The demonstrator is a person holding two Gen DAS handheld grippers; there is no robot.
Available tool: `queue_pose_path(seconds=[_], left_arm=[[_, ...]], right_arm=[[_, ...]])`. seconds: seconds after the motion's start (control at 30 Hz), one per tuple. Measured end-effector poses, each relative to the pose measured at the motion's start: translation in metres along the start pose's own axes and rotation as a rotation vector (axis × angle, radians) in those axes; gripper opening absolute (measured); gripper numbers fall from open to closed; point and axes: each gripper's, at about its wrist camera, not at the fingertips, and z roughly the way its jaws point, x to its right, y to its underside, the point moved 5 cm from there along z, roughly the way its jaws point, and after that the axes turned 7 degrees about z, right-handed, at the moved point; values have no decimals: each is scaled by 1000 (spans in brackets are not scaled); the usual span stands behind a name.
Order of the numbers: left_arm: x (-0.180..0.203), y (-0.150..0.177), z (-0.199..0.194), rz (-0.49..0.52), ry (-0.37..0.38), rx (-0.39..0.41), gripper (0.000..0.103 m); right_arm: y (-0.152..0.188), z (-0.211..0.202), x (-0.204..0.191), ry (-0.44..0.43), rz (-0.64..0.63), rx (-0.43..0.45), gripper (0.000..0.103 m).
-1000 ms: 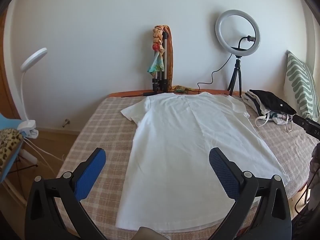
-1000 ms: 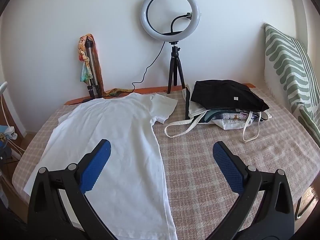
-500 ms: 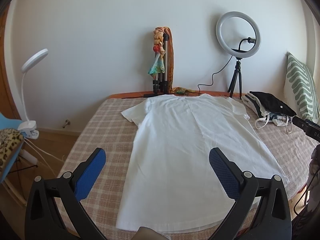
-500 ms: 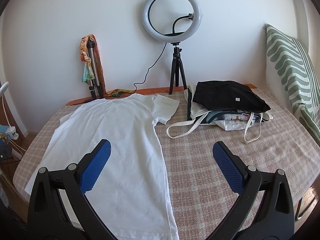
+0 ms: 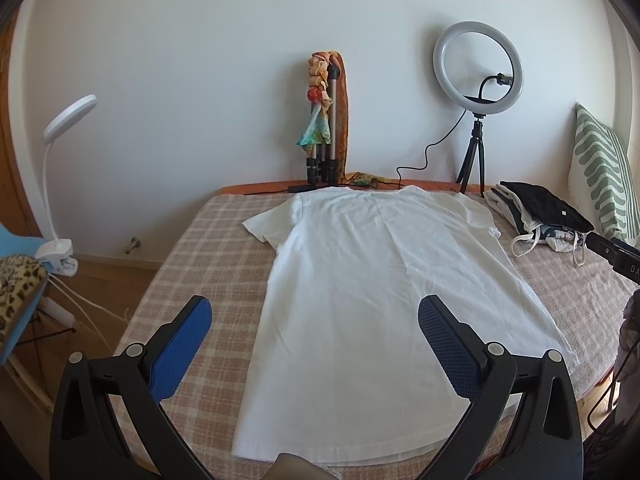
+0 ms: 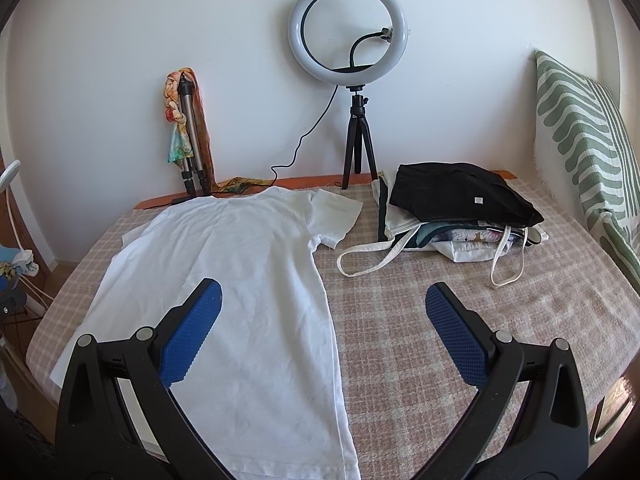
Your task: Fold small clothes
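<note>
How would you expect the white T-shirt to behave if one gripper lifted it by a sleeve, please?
The white T-shirt lies flat and faintly creased on the checked bedcover, so it is probably thin and floppy; the rest would likely hang and drag. It looks light. The textured blue pads should hold it without much slipping.

- Bare checked bed cover (image 6: 460, 320) lies open right of the white T-shirt (image 6: 240, 280), in front of the clothes pile (image 6: 460, 208).
- The pile's loose white straps (image 6: 372, 260) trail onto that open stretch.
- A ring light tripod (image 6: 358, 144) and a scarf-draped tripod (image 5: 324, 120) stand along the far edge by the wall.
- A striped pillow (image 6: 580, 140) closes the right side.
- A bare strip of cover (image 5: 208, 260) runs left of the shirt.
</note>
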Motion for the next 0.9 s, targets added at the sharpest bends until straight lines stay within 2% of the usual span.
queue_pose_path(seconds=[0.9], left_arm=[[0, 2, 0, 1, -3, 0, 103]], right_arm=[[1, -1, -3, -1, -1, 3, 103]])
